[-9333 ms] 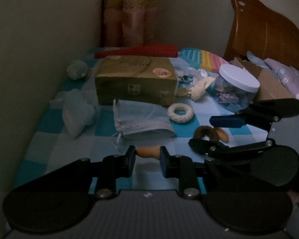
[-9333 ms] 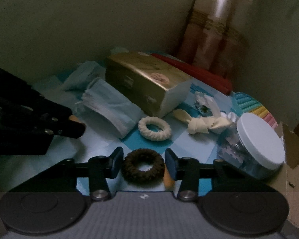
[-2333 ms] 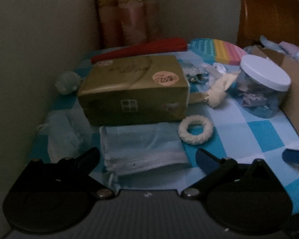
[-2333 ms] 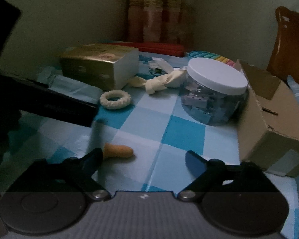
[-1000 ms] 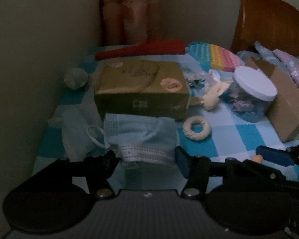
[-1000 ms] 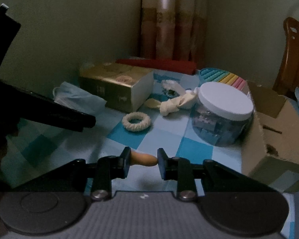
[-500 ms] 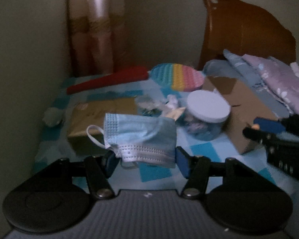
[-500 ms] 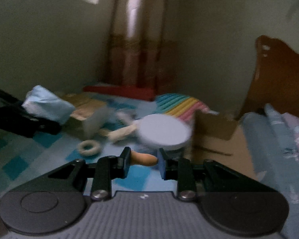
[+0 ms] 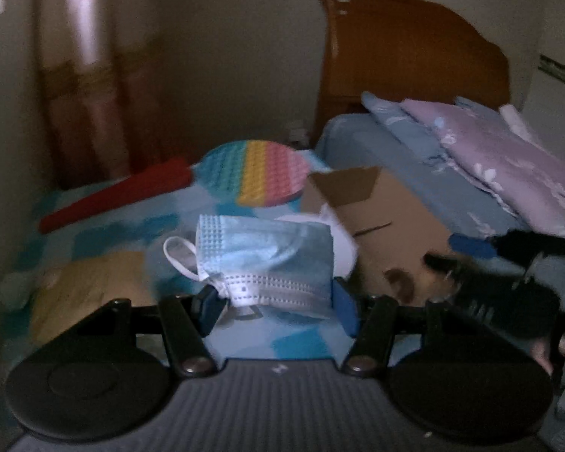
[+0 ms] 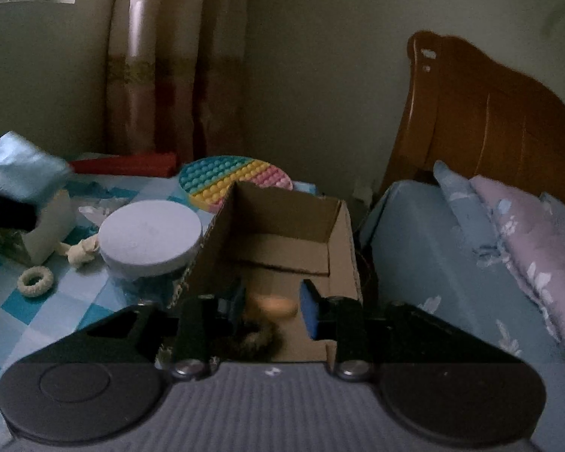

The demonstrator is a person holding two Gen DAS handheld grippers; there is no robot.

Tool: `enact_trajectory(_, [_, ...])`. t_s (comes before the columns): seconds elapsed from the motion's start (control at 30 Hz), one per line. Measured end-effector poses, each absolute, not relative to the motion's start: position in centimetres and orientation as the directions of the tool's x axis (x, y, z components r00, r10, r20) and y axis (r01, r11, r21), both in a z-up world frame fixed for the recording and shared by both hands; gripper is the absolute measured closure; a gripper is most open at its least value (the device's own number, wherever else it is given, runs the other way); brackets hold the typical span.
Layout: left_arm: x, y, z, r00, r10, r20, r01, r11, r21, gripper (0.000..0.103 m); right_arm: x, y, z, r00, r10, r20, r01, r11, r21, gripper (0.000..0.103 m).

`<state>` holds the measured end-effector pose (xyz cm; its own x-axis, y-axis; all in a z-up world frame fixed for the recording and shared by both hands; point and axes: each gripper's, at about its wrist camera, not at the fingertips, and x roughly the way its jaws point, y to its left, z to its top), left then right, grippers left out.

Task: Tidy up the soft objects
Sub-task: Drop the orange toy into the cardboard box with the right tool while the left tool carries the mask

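My left gripper (image 9: 275,307) is shut on a light blue face mask (image 9: 267,260) and holds it above the checked table, left of the open cardboard box (image 9: 388,222). My right gripper (image 10: 271,307) hangs over the box's (image 10: 335,248) opening with its jaws parted. A small orange toy (image 10: 273,305) lies between the fingers, loose or barely touching. A dark brown fuzzy ring (image 10: 252,341) lies in the box below it. A cream ring (image 10: 37,281) and a cream knotted toy (image 10: 81,252) lie on the table at the left.
A white-lidded jar (image 10: 150,235) stands left of the box. A gold tissue box (image 9: 83,286), a red flat case (image 9: 116,196) and a rainbow pop pad (image 9: 260,173) lie behind. A bed with pillows (image 10: 508,248) borders the right.
Both grippers have swung right toward the cardboard box. The right gripper came over the box's opening and its jaws have widened around the orange toy. The left still carries the mask.
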<state>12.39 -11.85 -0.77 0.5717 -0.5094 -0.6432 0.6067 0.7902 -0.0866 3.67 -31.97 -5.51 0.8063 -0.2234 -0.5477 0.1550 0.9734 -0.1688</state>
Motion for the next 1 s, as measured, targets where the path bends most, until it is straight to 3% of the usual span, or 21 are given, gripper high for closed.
enact_trajectory(0.1, [13.6,-14.7,-0.3,0.543,-0.537,-0.645,0.650,0.755,-0.081,0.043,3.5,-31.8,-5.8,0.809,-0.206,-0.550,0.138,0.977,-0.162,0.036])
enact_trajectory(0.3, [16.0,-20.8,0.0,0.464,-0.583,-0.667,0.730,0.678,-0.085,0.043,3.1,-30.8,-5.8,0.814,-0.161,-0.558,0.091,0.984,-0.151,0.026])
enact_trajectory(0.63, [19.5,-28.6,-1.8,0.348,-0.579,-0.737,0.783,0.612,-0.112,0.041,2.7,-31.1,-5.2,0.829,-0.122,-0.545,0.077,0.992,-0.104,0.026])
enact_trajectory(0.7, [19.8,-29.5,-2.2,0.339,-0.578,-0.742,0.785,0.609,-0.115,0.031,2.6,-31.3,-5.1,0.832,-0.121,-0.542,0.080,0.992,-0.099,0.026])
enact_trajectory(0.73, [20.0,-29.8,-2.2,0.348,-0.577,-0.739,0.781,0.615,-0.112,0.016,2.6,-31.4,-5.1,0.833,-0.120,-0.540,0.081,0.992,-0.097,0.026])
enact_trajectory(0.77, [20.0,-29.9,-2.3,0.368,-0.578,-0.729,0.774,0.624,-0.104,0.009,2.6,-31.5,-5.1,0.833,-0.118,-0.540,0.079,0.992,-0.094,0.026])
enact_trajectory(1.0, [19.9,-29.5,-1.5,0.405,-0.577,-0.709,0.761,0.643,-0.089,0.008,2.5,-31.7,-5.2,0.829,-0.122,-0.546,0.086,0.992,-0.090,0.026])
